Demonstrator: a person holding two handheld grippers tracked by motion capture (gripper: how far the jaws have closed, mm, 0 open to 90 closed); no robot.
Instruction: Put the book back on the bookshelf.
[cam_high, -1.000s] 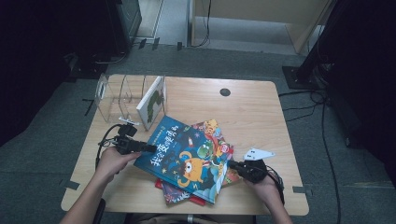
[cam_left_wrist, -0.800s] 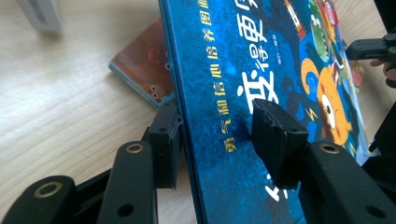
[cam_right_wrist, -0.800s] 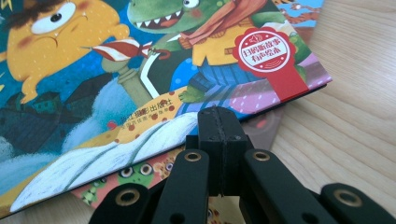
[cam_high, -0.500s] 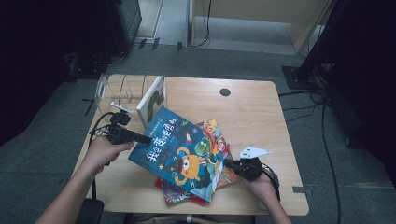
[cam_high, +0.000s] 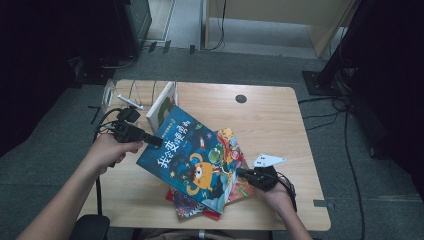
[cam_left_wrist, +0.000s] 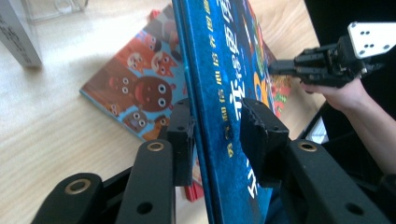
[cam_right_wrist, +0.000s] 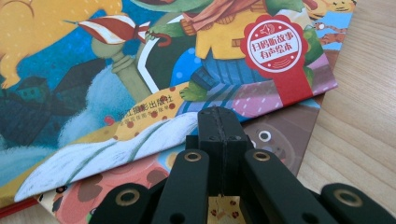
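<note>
Over table's (cam_high: 280, 107) left half, blue book (cam_high: 192, 157) tilted, left edge raised, lower right edge on book stack (cam_high: 235, 172). Left gripper (cam_high: 150, 140) jaws either side of blue book's raised edge, just been closing; pads close on both covers, contact seems made. Right gripper (cam_high: 240, 172) at stack's right side, jaws pressed together, nothing between, tips against stack. White book (cam_high: 161, 104) upright in clear rack (cam_high: 115, 95), far left.

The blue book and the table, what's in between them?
In the high view, the blue book tilts above a stack of colourful picture books lying on the table.
</note>
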